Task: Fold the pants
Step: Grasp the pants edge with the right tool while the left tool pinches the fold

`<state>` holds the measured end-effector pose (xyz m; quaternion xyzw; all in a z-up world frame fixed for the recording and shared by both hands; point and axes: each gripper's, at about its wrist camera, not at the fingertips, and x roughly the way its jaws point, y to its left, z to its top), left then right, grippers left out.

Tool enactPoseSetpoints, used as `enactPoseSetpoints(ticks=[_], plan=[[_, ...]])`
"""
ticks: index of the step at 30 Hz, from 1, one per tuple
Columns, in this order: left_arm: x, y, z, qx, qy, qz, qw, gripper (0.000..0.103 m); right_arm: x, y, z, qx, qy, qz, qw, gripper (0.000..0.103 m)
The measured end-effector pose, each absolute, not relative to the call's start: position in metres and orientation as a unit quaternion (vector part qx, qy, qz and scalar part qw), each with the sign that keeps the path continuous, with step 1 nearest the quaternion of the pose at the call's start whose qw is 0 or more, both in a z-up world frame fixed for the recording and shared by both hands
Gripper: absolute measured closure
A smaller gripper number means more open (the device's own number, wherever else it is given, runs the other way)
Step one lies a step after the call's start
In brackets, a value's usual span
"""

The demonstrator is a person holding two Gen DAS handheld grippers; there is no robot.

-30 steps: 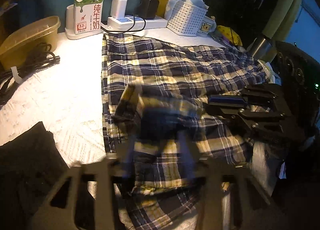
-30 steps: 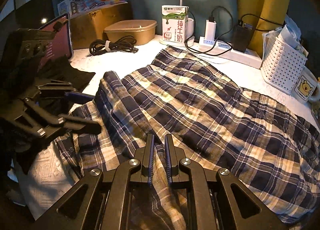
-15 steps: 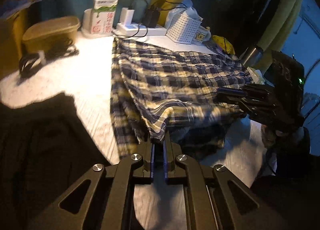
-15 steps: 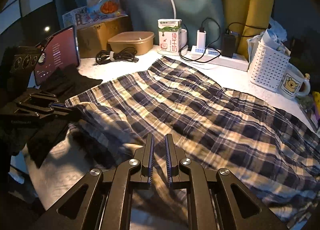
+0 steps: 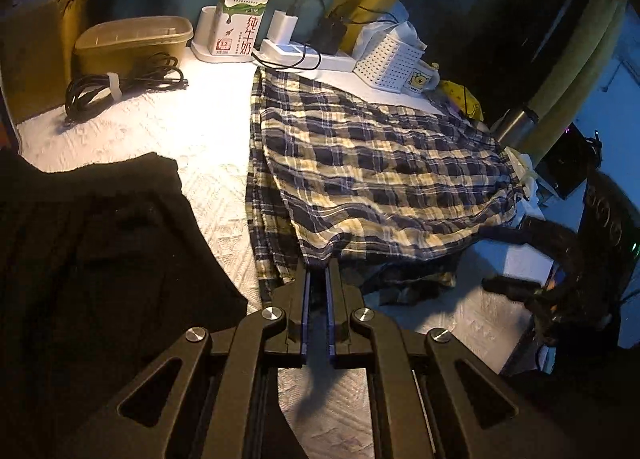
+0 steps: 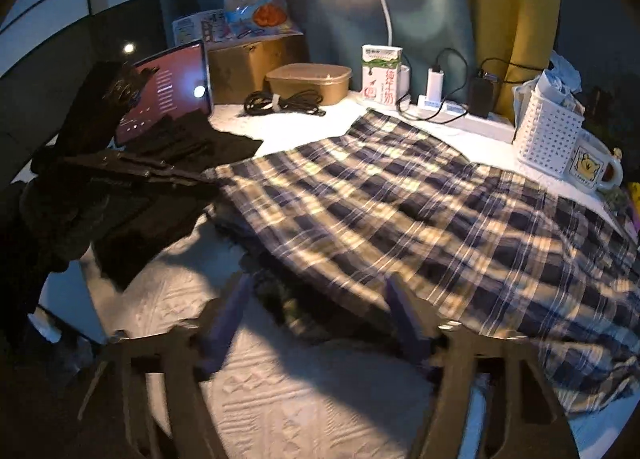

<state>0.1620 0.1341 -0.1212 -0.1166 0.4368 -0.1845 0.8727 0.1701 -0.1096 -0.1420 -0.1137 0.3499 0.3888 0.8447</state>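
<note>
The blue, navy and cream plaid pants (image 5: 372,163) lie spread on the white textured cloth, with the near edge lifted off the table. My left gripper (image 5: 318,271) is shut on the near-left corner of the pants and holds it up. In the right wrist view the pants (image 6: 420,219) fill the middle and right. My right gripper (image 6: 320,291) is open, its jaws wide apart, and blurred, just in front of the raised near edge of the pants. The left gripper shows as a dark shape (image 6: 152,175) at that edge's left end.
A black garment (image 5: 92,243) lies left of the pants. At the back stand a milk carton (image 5: 240,23), a power strip (image 5: 304,53) with chargers, a white basket (image 5: 388,63), a mug (image 6: 592,167), a plastic container (image 5: 132,39), a coiled cable (image 5: 120,83) and a tablet (image 6: 168,91).
My right gripper has opened and let go of the pants edge it held. My left gripper has drawn back and up, still holding its corner. The pants now lie flatter.
</note>
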Motion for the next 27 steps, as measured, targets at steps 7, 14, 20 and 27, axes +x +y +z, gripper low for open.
enactPoseSetpoints(ticks=[7, 14, 20, 27], plan=[[0.164, 0.134, -0.106, -0.112, 0.413, -0.183, 0.885, 0.098, 0.177, -0.105, -0.160, -0.077, 0.396, 0.407, 0.819, 0.049], [0.162, 0.129, -0.102, -0.097, 0.408, -0.188, 0.888, 0.098, 0.214, -0.090, -0.166, -0.056, 0.411, 0.366, 0.833, 0.049], [0.157, 0.133, -0.102, -0.096, 0.407, -0.185, 0.889, 0.098, 0.211, -0.068, -0.181, -0.108, 0.410, 0.361, 0.831, 0.092], [0.152, 0.137, -0.110, -0.099, 0.415, -0.178, 0.887, 0.099, 0.192, -0.073, -0.172, -0.129, 0.385, 0.356, 0.841, 0.101]])
